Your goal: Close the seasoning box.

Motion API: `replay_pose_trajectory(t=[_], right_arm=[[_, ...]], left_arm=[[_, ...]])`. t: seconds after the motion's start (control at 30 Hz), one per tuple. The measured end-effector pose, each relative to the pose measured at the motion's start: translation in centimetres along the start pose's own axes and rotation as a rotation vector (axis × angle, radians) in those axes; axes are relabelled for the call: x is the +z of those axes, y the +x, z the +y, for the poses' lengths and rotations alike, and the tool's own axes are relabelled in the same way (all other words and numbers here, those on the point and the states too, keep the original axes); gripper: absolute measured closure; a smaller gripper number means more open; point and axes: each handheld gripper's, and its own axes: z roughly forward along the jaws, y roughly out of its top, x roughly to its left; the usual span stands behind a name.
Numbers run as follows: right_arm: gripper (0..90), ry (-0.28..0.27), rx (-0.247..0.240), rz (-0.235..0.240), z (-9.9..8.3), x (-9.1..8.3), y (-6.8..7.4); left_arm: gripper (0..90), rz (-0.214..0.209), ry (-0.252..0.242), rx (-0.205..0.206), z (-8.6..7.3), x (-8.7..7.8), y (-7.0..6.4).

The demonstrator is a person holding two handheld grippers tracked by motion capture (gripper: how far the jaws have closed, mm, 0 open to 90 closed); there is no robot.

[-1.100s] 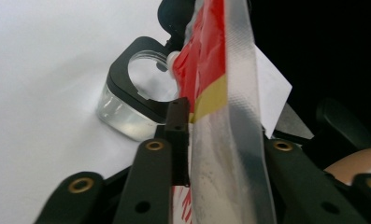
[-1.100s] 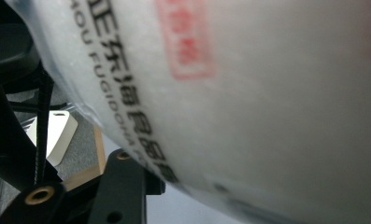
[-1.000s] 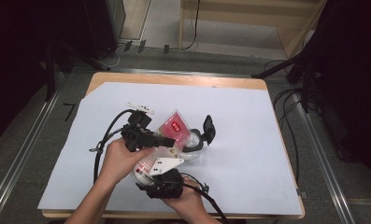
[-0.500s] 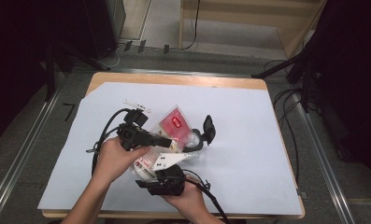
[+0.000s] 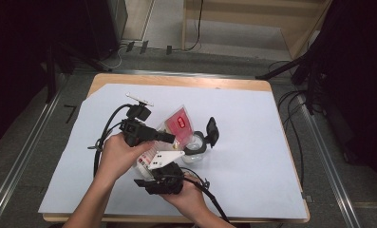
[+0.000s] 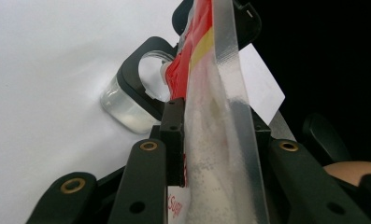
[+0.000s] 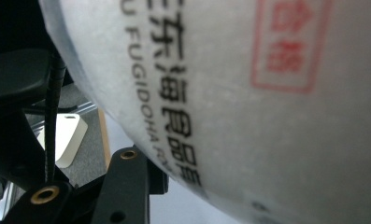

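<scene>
Between both grippers, the sugar bag point(image 5: 179, 124) slants lengthwise toward the jar point(image 5: 195, 145).

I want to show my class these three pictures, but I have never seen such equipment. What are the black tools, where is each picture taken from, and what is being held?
A person holds two black hand-held grippers: the left gripper and the right gripper. One picture looks down from above the white-covered table. The other two come from cameras riding on each gripper, looking along its jaws. Both grippers clamp a clear plastic bag of white grains with a red label, its mouth over a small clear jar with a black hinged lid standing on the table.
</scene>
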Motion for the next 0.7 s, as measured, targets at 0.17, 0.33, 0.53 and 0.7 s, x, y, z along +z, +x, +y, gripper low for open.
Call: replay_pose_trajectory(t=[0.17,0.33,0.53,0.7], right_arm=[[61.4,-0.002,0.013,0.007,-0.21,-0.04,-0.13],[61.5,-0.028,0.049,0.033,-0.17,-0.56,-0.32],[61.1,-0.031,0.044,0.03,0.03,-0.77,-0.31],[60.6,-0.024,0.008,0.003,0.24,-0.77,0.08]], left_arm=[[64.1,-0.02,-0.014,0.012,-0.17,-0.06,-0.07],[60.6,-0.024,-0.02,0.033,-0.27,-0.53,-0.33],[67.1,0.001,-0.035,0.037,-0.3,-0.43,-0.35],[67.2,0.001,-0.041,0.037,-0.23,-0.4,-0.42]])
